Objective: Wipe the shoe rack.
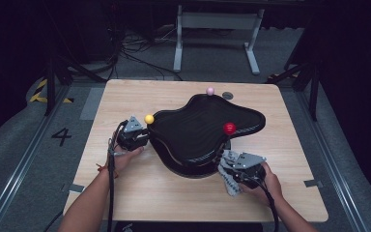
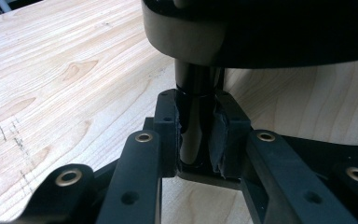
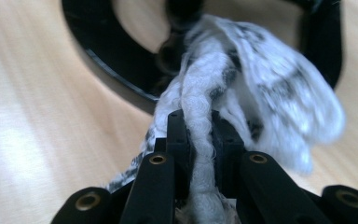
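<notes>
Nearest me, my right gripper [image 1: 230, 170] clenched a white-and-grey cloth [image 3: 242, 98] at the black stand's [image 1: 198, 126] near edge, toward the table's [image 1: 125, 193] front right. My left gripper [image 1: 142, 139] grasped a black post [image 2: 193, 116] under the stand's left side — yellow ball [image 1: 149, 119] just beyond. Farther off sat a red ball [image 1: 229, 128], then a pink ball [image 1: 210, 91].

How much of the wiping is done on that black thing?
Done: both grippers have a grip. The left gripper clamps the black stand's post; the right gripper pinches a white cloth by the stand's base. How much has been wiped cannot be told.
</notes>
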Demonstrator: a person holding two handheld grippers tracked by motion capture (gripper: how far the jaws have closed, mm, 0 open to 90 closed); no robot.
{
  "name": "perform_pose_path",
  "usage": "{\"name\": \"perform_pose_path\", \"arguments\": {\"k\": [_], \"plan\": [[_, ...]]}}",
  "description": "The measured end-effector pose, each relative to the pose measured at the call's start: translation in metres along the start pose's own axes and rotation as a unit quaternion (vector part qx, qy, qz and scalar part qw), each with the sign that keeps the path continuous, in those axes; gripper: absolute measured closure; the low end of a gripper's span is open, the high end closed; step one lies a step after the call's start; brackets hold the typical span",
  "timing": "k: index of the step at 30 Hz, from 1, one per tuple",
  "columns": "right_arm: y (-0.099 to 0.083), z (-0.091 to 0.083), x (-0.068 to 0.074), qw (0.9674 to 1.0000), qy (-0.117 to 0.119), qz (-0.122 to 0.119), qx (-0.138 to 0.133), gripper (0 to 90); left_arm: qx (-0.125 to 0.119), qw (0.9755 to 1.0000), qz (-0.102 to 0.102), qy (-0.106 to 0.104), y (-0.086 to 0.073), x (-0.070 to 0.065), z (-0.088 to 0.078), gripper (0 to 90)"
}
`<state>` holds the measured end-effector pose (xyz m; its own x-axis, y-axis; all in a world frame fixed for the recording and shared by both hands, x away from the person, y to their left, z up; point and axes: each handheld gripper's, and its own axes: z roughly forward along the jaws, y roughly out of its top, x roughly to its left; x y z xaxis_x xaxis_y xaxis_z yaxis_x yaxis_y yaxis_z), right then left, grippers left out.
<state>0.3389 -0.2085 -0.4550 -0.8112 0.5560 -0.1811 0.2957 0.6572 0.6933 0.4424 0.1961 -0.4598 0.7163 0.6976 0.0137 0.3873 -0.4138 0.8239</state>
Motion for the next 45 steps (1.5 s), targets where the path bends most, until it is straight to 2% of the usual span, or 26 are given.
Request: {"name": "perform_pose_path", "arguments": {"k": [6, 9, 13, 15, 18, 23, 27, 31, 35, 39, 45], "plan": [[0.002, 0.009, 0.001, 1.0000, -0.001, -0.001, 0.009, 80.3, 0.000, 1.0000, 0.003, -0.009, -0.004, -0.001, -0.007, 74.8], [0.002, 0.012, -0.003, 0.9998, -0.019, -0.008, 0.007, 80.3, 0.005, 0.9998, 0.008, -0.017, -0.007, -0.003, -0.013, 74.7], [0.001, 0.016, -0.010, 0.9991, -0.042, -0.006, 0.005, 80.4, 0.007, 0.9996, 0.012, -0.024, -0.011, -0.009, -0.019, 74.6], [0.000, 0.017, -0.015, 0.9984, -0.056, -0.002, 0.003, 80.5, 0.007, 0.9995, 0.016, -0.027, -0.013, -0.012, -0.022, 74.6], [-0.003, 0.017, -0.022, 0.9982, -0.058, 0.015, -0.001, 80.5, 0.006, 0.9994, 0.018, -0.028, -0.016, -0.018, -0.026, 74.6], [-0.008, 0.007, -0.019, 0.9985, -0.051, 0.021, 0.001, 80.7, 0.004, 0.9995, 0.016, -0.026, -0.019, -0.023, -0.029, 74.5], [-0.011, -0.003, -0.014, 0.9993, -0.031, 0.023, 0.003, 80.8, 0.004, 0.9996, 0.016, -0.025, -0.019, -0.022, -0.029, 74.6], [-0.005, -0.008, -0.007, 0.9998, 0.002, 0.016, -0.006, 80.8, 0.008, 0.9995, 0.016, -0.027, -0.019, -0.024, -0.029, 74.6], [0.001, -0.003, 0.006, 0.9994, 0.032, 0.001, -0.009, 80.9, 0.010, 0.9988, 0.024, -0.042, -0.018, -0.030, -0.029, 74.6], [0.009, 0.004, 0.014, 0.9992, 0.031, -0.016, -0.018, 80.9, 0.014, 0.9981, 0.030, -0.052, -0.017, -0.039, -0.029, 74.5], [0.010, 0.007, 0.018, 0.9991, 0.013, -0.017, -0.038, 80.9, 0.015, 0.9974, 0.032, -0.062, -0.019, -0.044, -0.030, 74.6]]}}
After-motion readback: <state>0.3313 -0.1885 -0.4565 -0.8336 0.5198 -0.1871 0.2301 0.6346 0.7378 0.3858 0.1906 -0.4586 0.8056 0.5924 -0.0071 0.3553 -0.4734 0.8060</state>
